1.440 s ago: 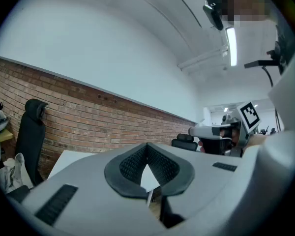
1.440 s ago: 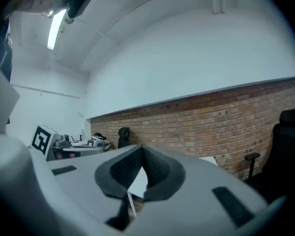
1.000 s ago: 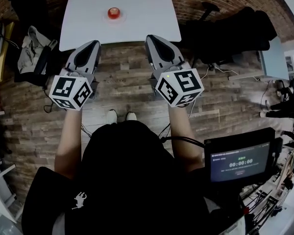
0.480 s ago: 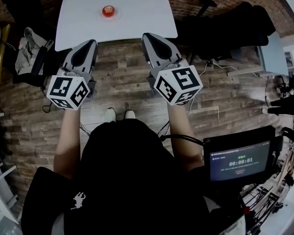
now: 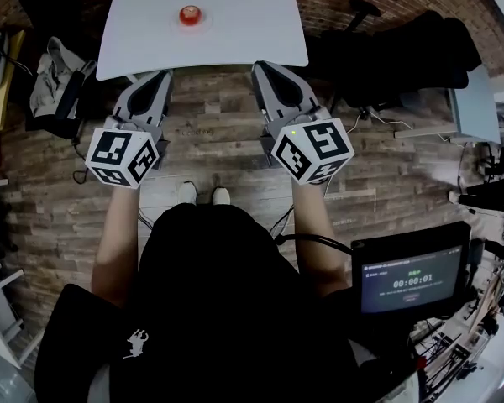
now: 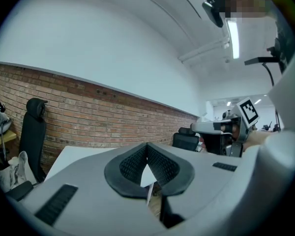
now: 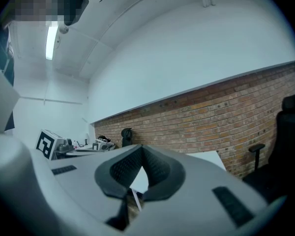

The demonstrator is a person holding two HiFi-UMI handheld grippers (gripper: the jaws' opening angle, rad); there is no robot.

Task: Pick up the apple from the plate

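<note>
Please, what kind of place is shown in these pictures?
Probably an office or lab workspace, not a home: a brick wall with a black office chair before it, a plain white table, and a small timer screen beside tangled cables.

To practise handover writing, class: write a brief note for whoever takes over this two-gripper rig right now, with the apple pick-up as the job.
Left gripper: jaws shut, empty, by the near edge of the white rectangular table.
Right gripper: jaws shut, empty, also by the near edge.
Round red apple: towards the table's far side, left of centre; the plate under it is too pale to make out clearly.
Done: nothing; apple untouched.
Left: reach across, open one gripper, close on the apple, lift it.
</note>
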